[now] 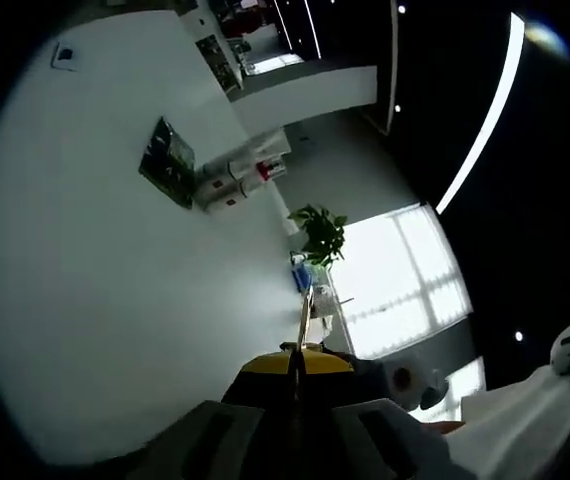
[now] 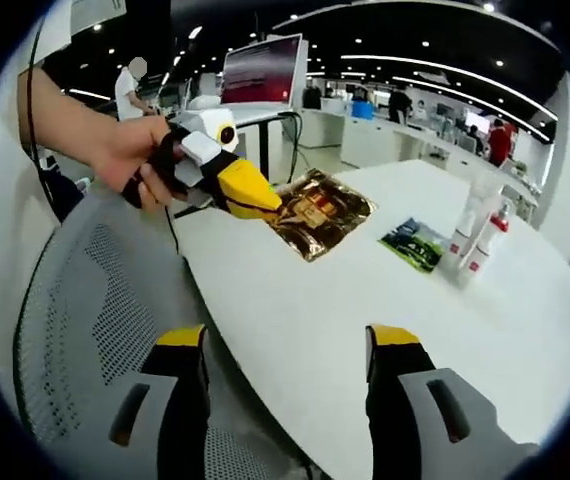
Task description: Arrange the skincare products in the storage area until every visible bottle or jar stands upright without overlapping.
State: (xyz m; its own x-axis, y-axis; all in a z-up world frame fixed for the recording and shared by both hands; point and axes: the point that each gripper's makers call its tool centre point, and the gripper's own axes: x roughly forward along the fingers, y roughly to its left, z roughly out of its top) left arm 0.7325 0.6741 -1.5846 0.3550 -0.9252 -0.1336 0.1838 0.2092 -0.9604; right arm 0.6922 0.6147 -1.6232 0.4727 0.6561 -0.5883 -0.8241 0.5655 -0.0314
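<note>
Right tool (image 2: 287, 375) spread wide, empty, low in the right gripper view over the table (image 2: 385, 330) edge. Left tool (image 2: 265, 203) at upper left, pressed together on the rim of a gold foil sachet (image 2: 317, 212), lifting one corner off the table. Thin, crinkly, light, probably slippery; best pinched at a flat sealed edge. White bottles (image 2: 473, 240) upright at right, close together beside a green packet (image 2: 413, 243); light, rigid, easily toppled, best taken mid-body. Bottles (image 1: 240, 178) also at upper centre of the left gripper view.
</note>
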